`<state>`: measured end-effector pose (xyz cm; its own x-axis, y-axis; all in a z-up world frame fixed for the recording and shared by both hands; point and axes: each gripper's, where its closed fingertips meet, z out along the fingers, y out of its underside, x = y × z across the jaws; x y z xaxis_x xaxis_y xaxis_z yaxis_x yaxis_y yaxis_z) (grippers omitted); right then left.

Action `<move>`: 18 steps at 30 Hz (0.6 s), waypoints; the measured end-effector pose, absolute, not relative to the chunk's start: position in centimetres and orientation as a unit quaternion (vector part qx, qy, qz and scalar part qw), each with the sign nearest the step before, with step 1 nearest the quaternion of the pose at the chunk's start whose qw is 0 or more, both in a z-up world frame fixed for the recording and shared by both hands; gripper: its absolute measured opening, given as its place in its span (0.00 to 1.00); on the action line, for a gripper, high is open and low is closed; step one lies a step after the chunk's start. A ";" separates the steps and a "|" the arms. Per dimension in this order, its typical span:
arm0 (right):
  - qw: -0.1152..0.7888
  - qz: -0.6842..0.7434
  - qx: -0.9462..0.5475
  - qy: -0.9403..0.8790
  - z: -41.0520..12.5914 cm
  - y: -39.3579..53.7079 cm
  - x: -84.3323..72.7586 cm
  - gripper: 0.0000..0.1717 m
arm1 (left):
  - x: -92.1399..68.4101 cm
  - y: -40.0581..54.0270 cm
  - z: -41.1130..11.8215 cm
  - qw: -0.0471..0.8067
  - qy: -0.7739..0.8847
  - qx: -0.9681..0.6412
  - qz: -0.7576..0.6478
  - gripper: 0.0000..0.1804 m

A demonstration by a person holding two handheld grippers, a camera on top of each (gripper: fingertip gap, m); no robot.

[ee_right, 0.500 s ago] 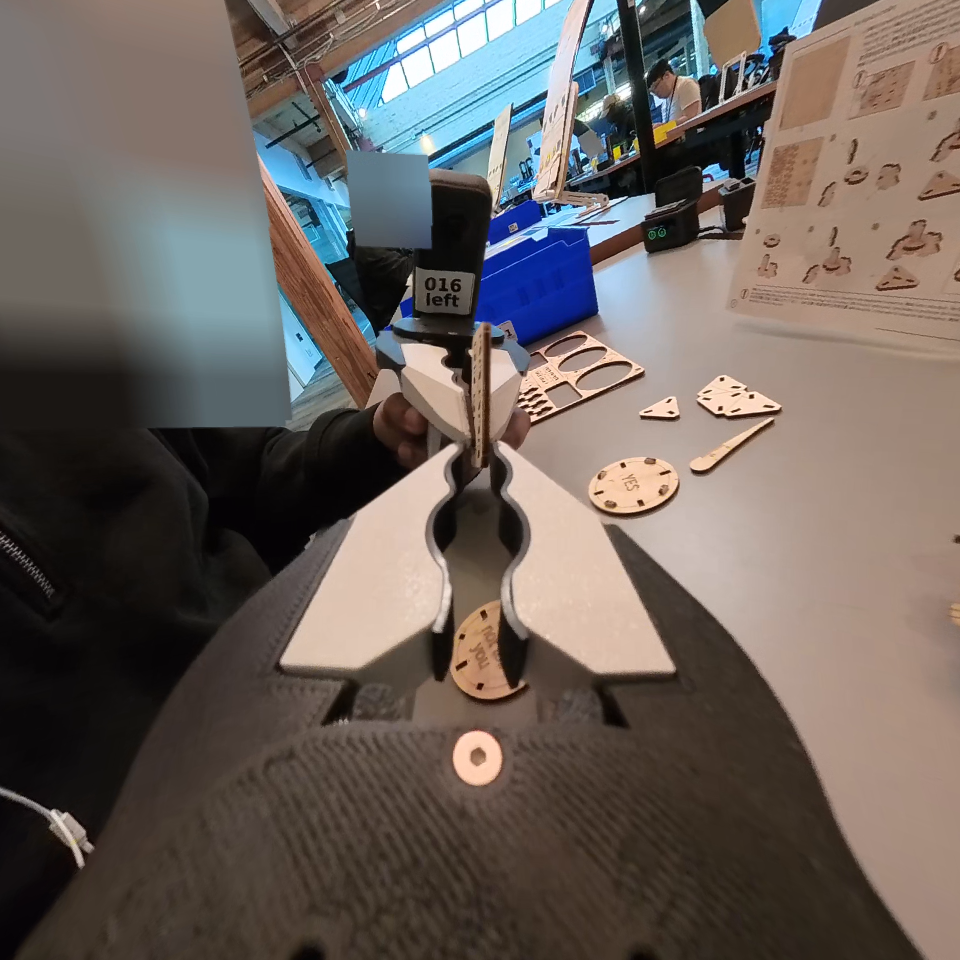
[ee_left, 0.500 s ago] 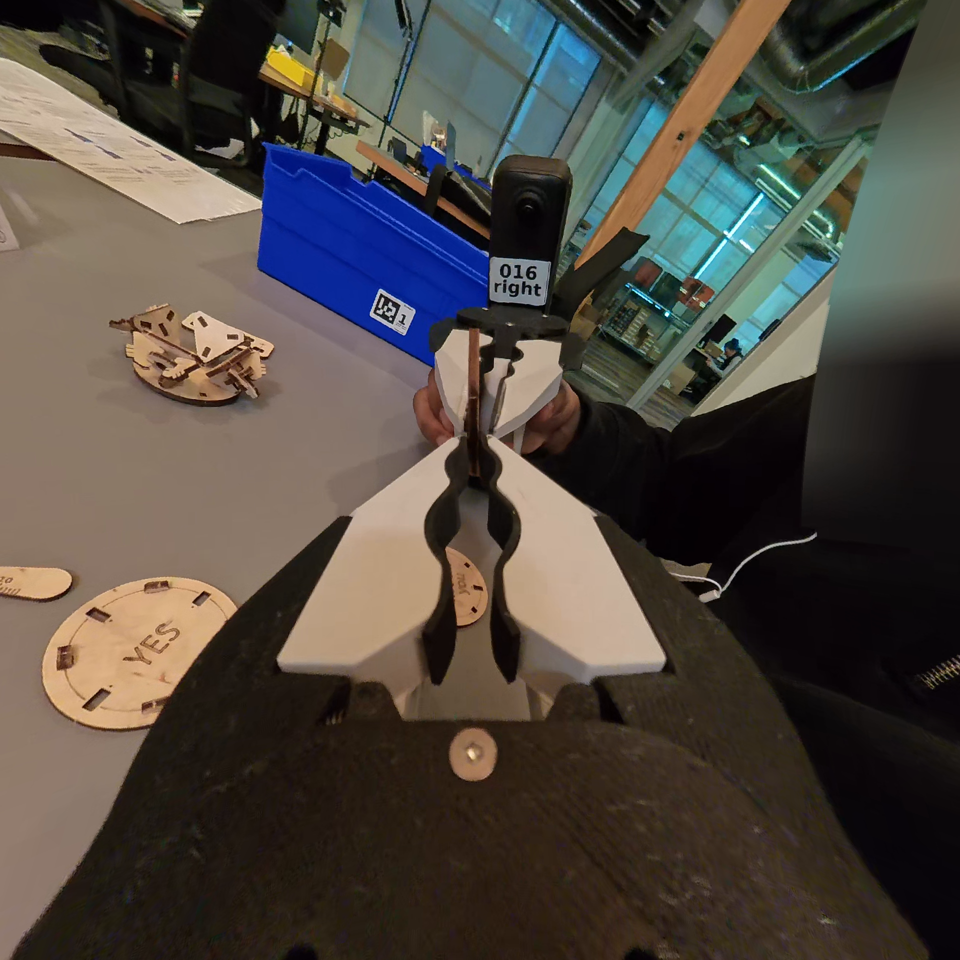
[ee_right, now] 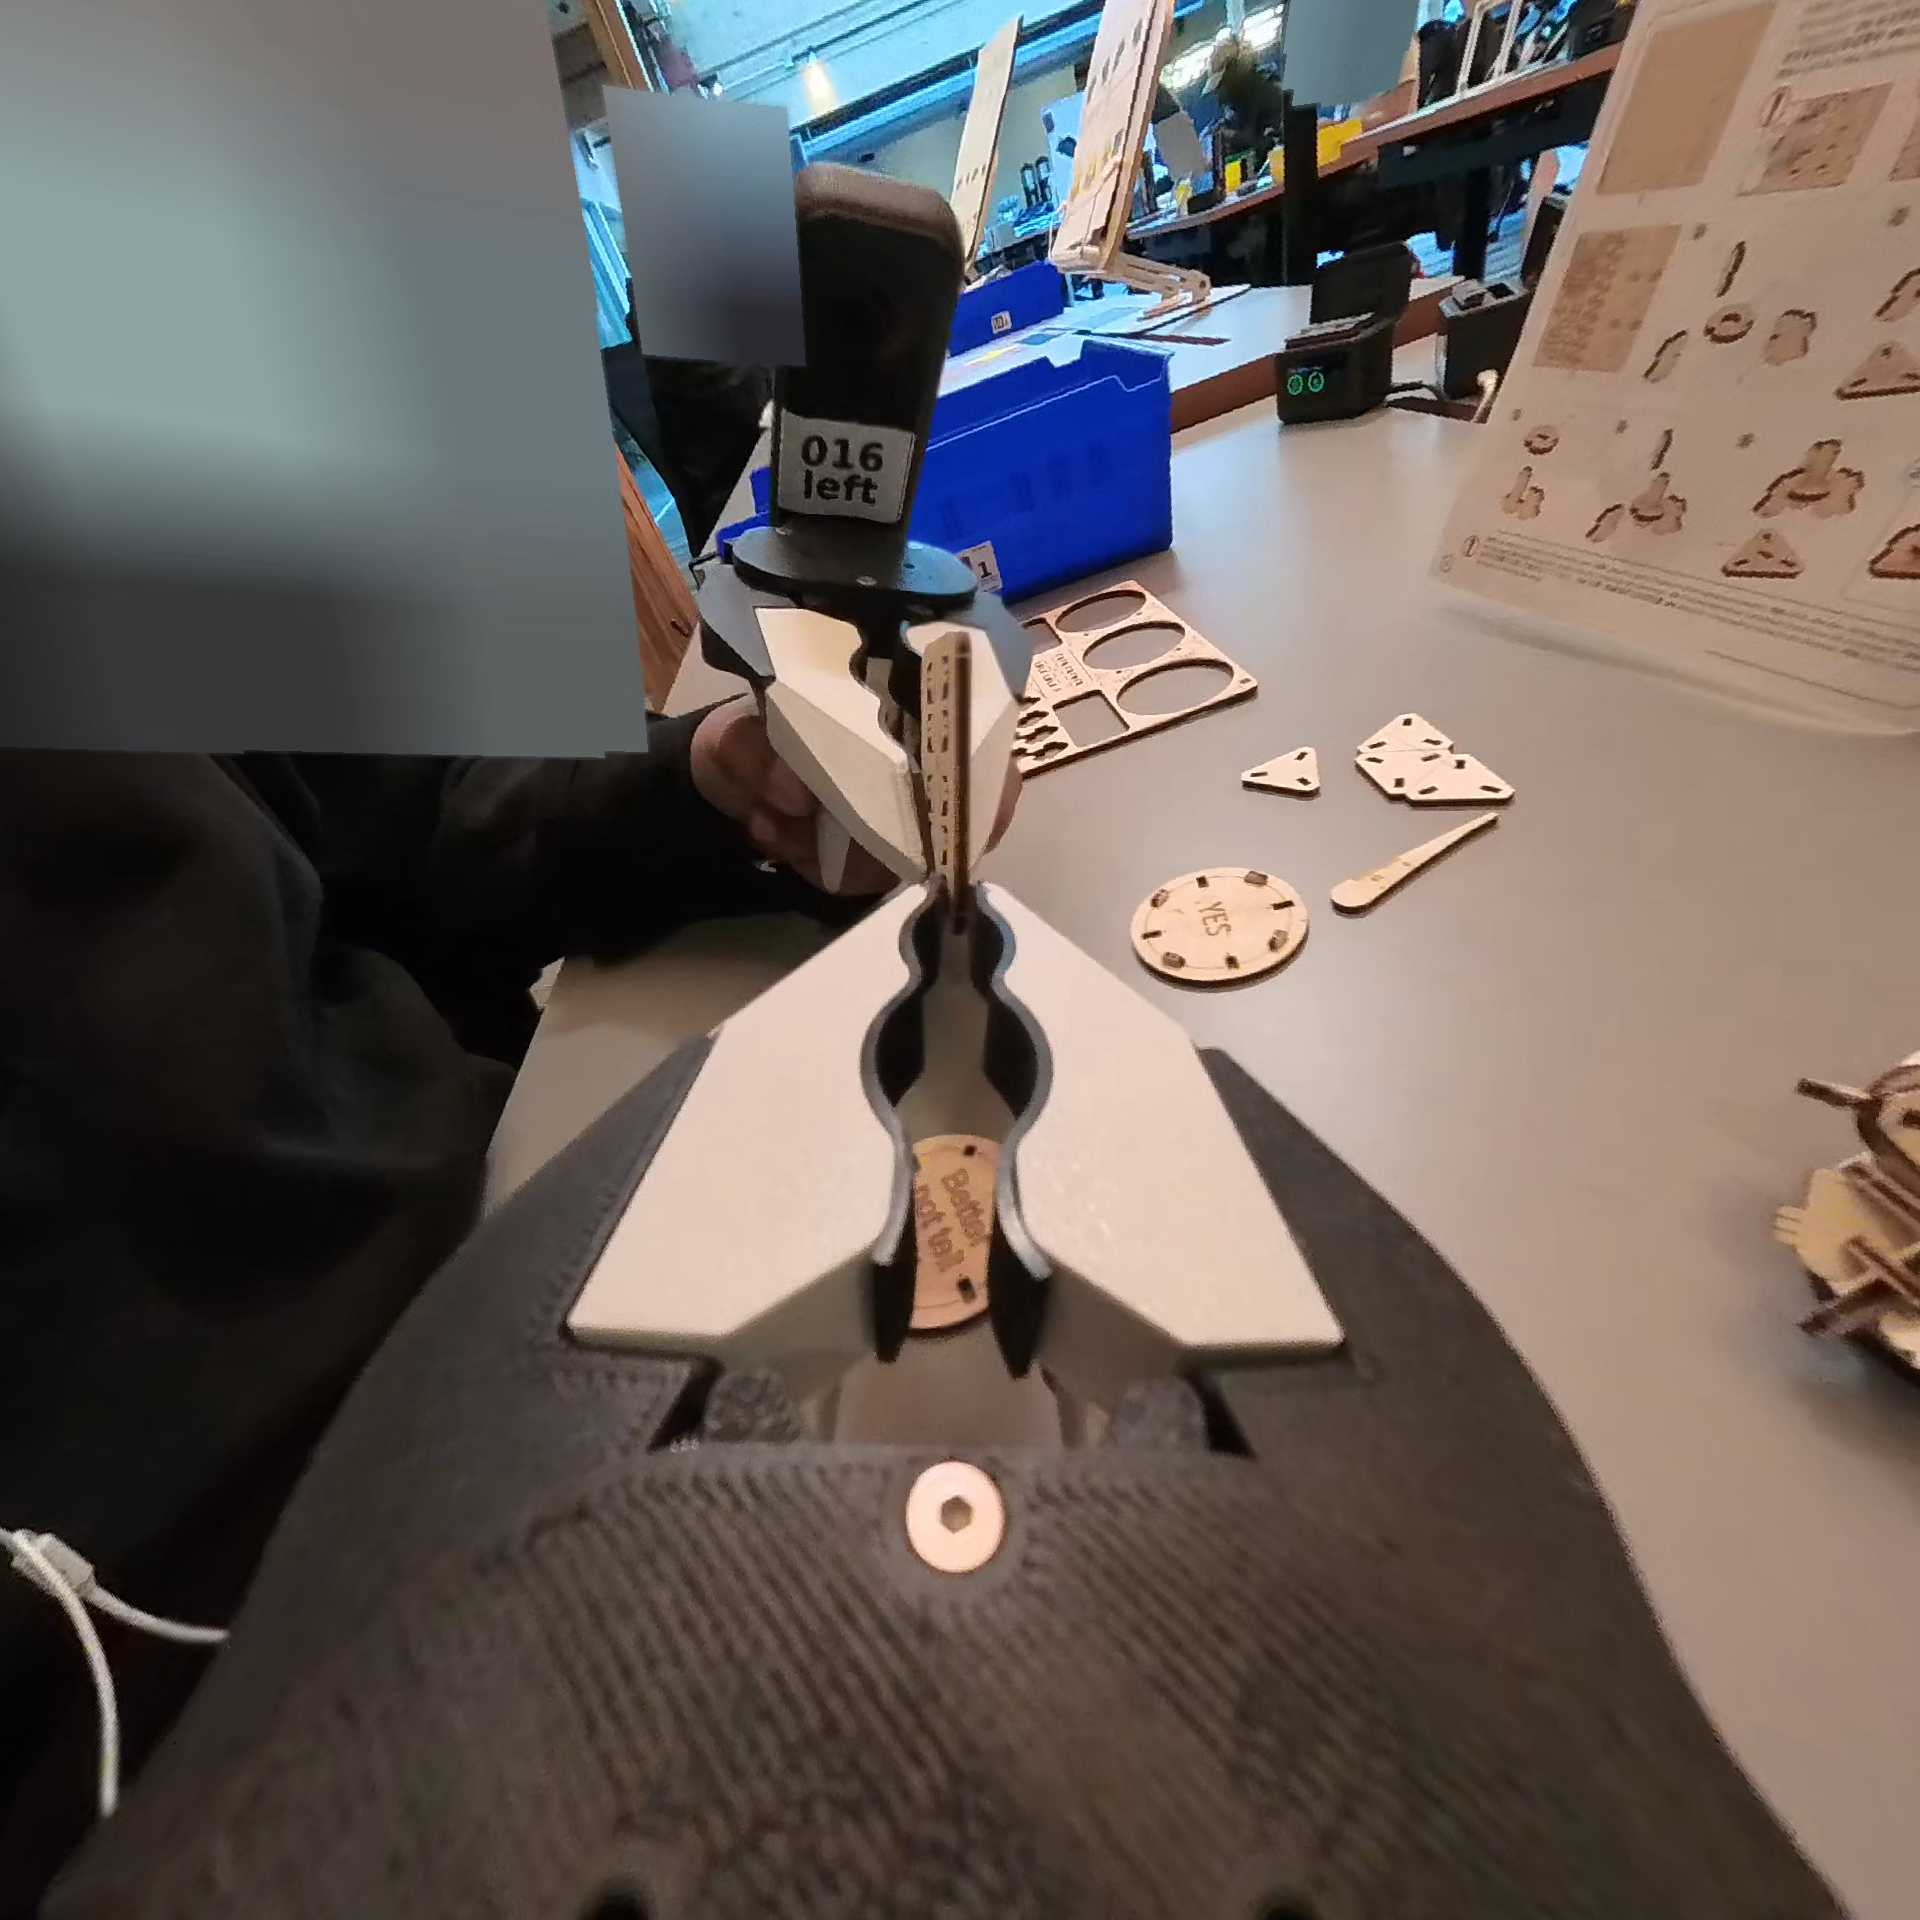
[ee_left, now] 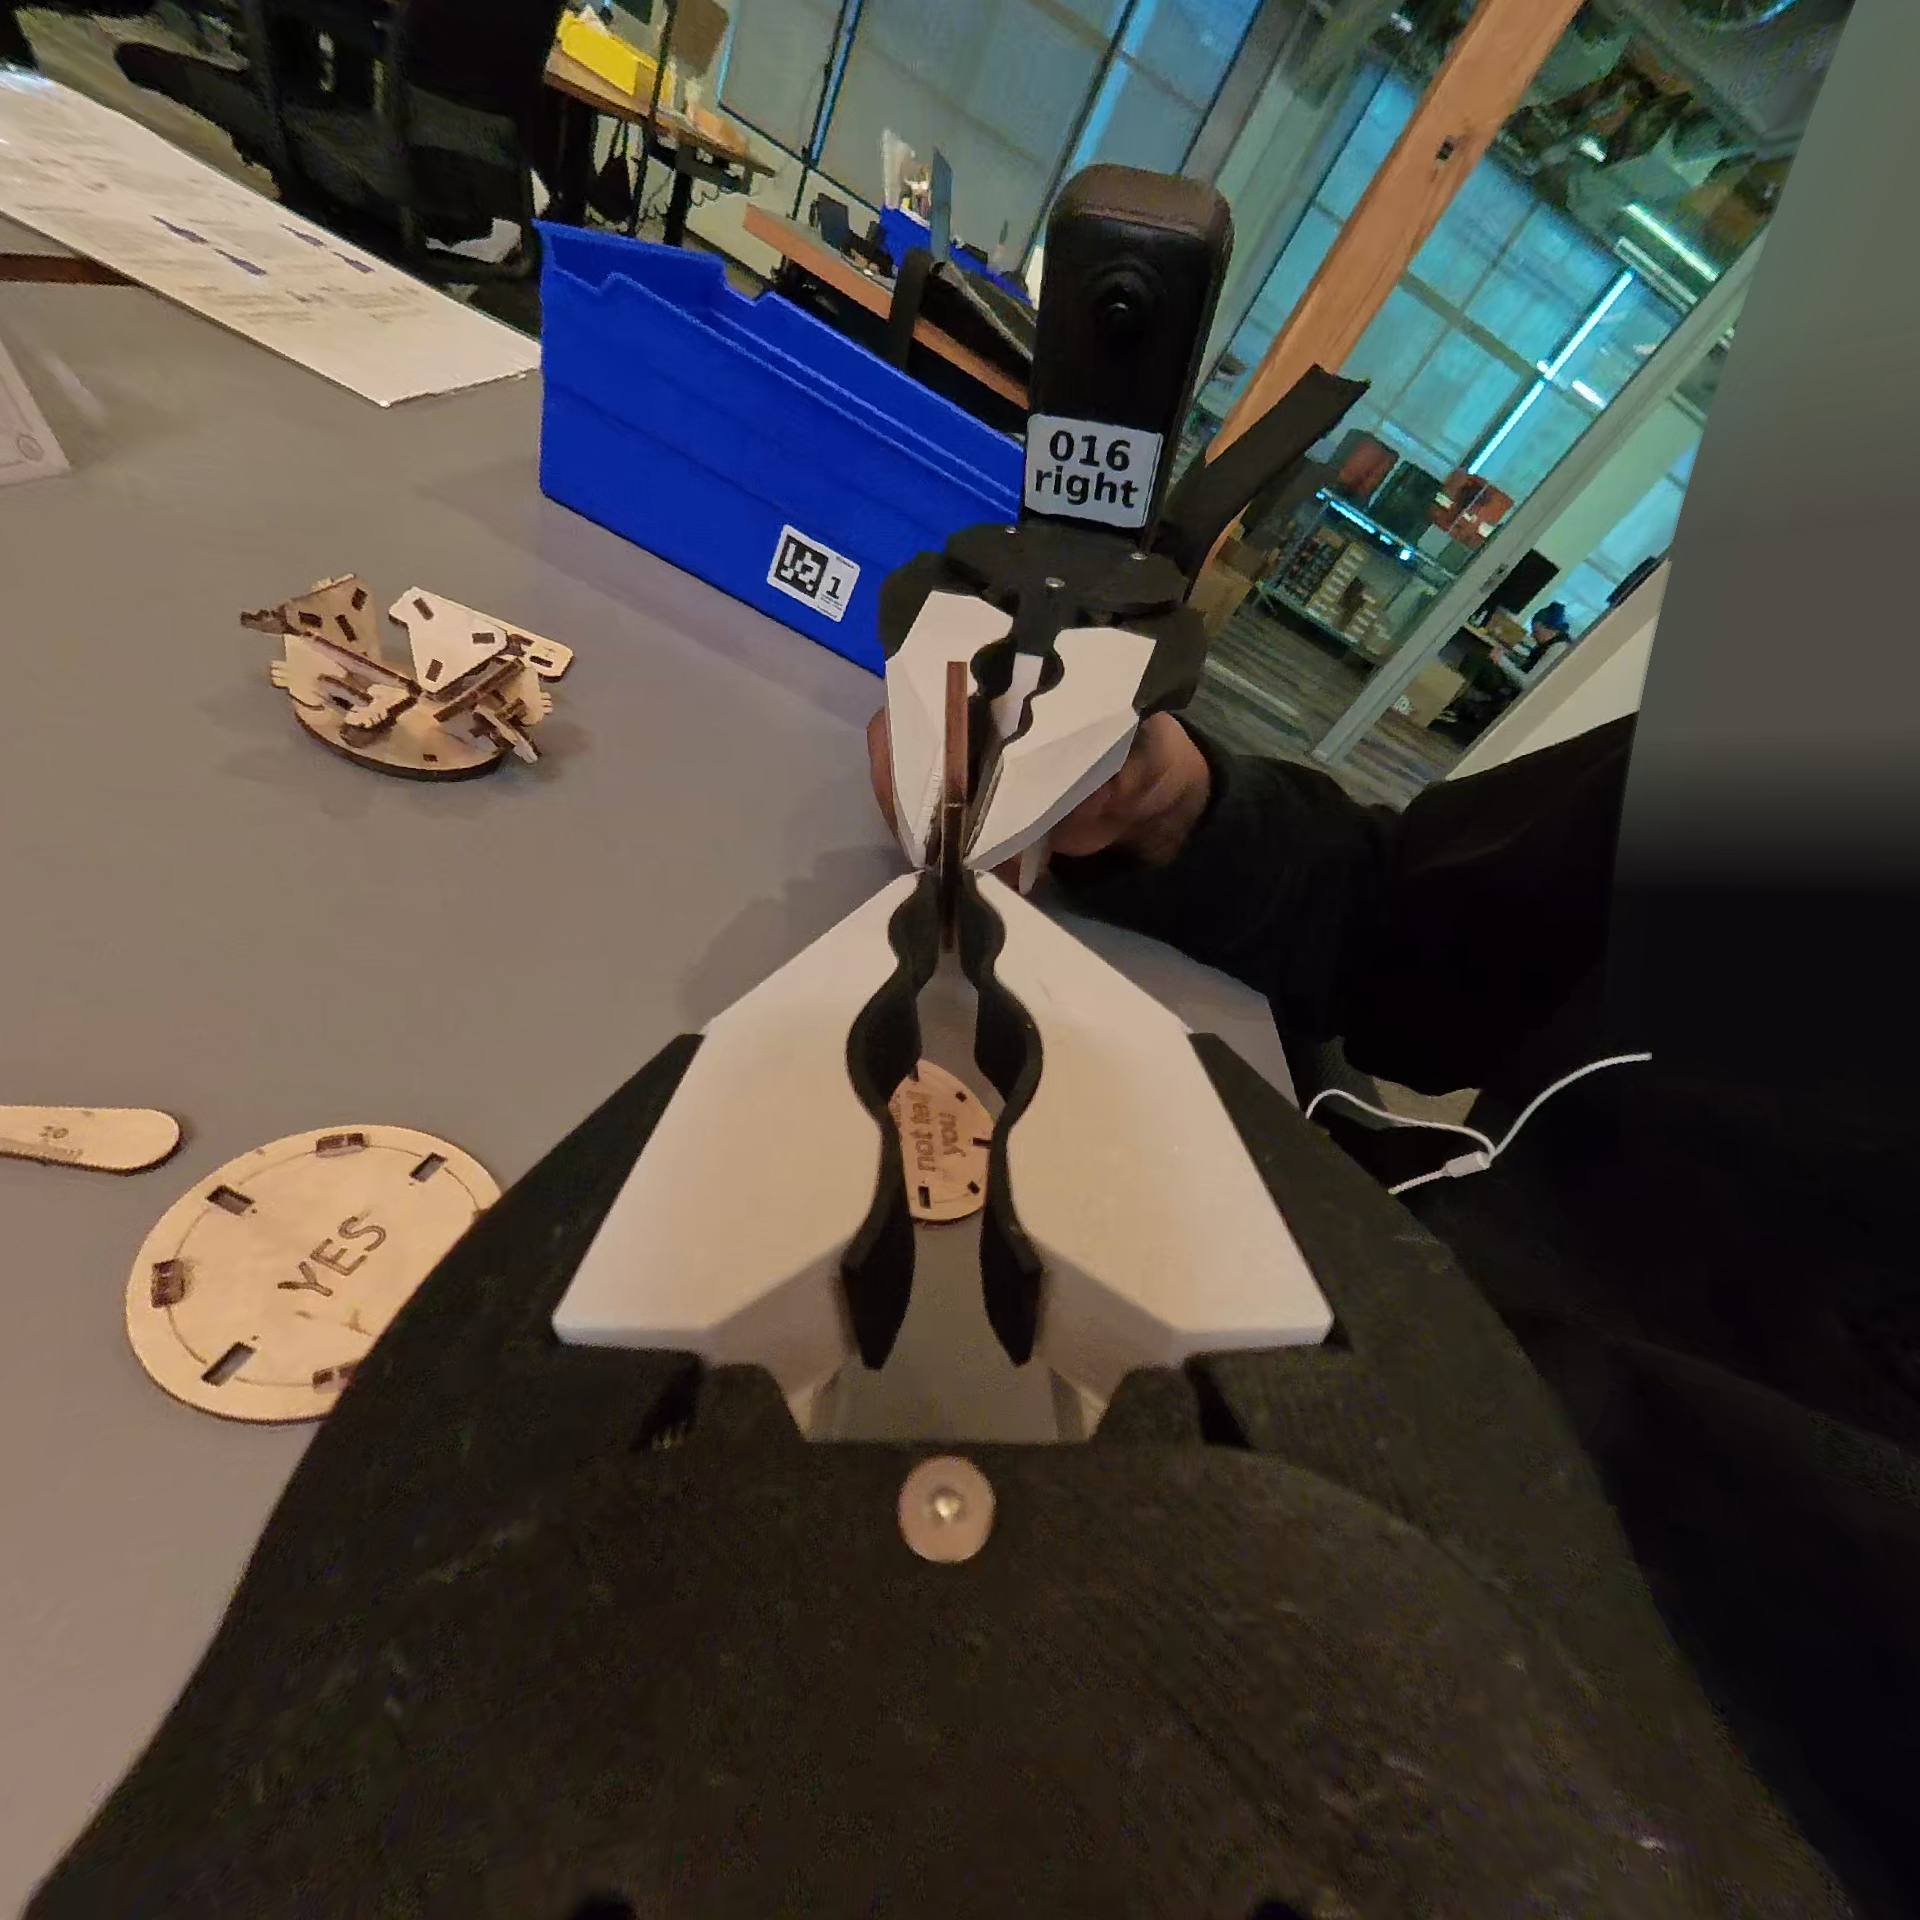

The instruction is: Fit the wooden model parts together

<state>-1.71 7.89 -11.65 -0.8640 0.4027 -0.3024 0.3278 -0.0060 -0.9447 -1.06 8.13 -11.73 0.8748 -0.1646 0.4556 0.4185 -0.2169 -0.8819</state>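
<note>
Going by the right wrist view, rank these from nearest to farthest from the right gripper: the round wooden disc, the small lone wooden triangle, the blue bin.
From the right gripper:
1. Round wooden disc, just to its right on the table.
2. Small lone wooden triangle, farther back and right.
3. Blue bin, at the table's far side.

printed labels on both gripper (ee_left: 948, 883) cameras, engraved wooden discs (ee_left: 301, 1270), coded sticker on blue bin (ee_left: 727, 436)
</note>
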 end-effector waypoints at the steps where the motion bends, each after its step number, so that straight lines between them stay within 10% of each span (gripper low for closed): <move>1: 0.025 0.658 -0.263 -0.705 -11.8 7.9 -1.8 0.01 | -1.1 8.2 -11.9 0.618 -0.091 -0.744 -0.237 0.00; 18: 0.040 0.601 -0.294 -0.742 -14.1 8.1 -2.3 0.01 | -1.5 8.4 -14.0 0.582 -0.113 -0.777 -0.210 0.00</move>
